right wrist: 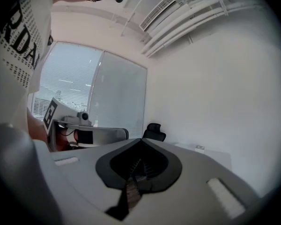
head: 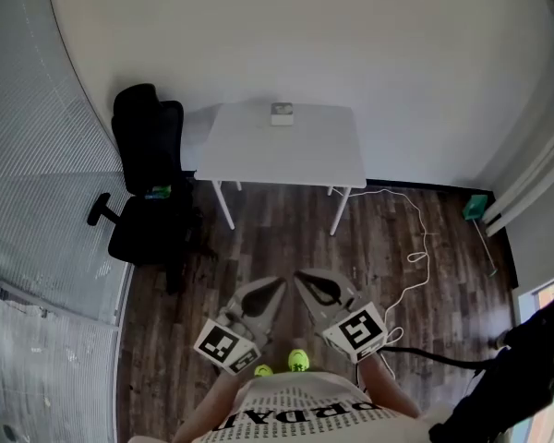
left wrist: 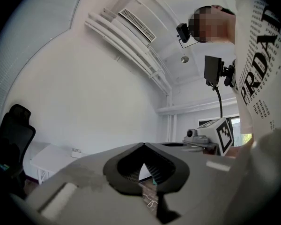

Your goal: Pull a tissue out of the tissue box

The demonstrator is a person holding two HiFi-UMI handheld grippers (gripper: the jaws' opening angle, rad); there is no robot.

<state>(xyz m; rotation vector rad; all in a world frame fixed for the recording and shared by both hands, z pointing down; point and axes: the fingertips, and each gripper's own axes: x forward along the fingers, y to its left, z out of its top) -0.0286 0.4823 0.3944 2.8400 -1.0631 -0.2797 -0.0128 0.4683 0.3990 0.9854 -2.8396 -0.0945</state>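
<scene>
Left hand-held gripper point(head: 279, 284), right hand-held gripper point(head: 300, 277): clenched, empty. Tissue box point(head: 282, 113) on surface point(head: 258, 160), well apart. My worry: arriving clenched, shoving box off.

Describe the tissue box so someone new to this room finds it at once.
Find the white table against the white wall, right of the black office chair. The tissue box is the small pale box at its far edge, near the middle. It is the only thing on the tabletop.
</scene>
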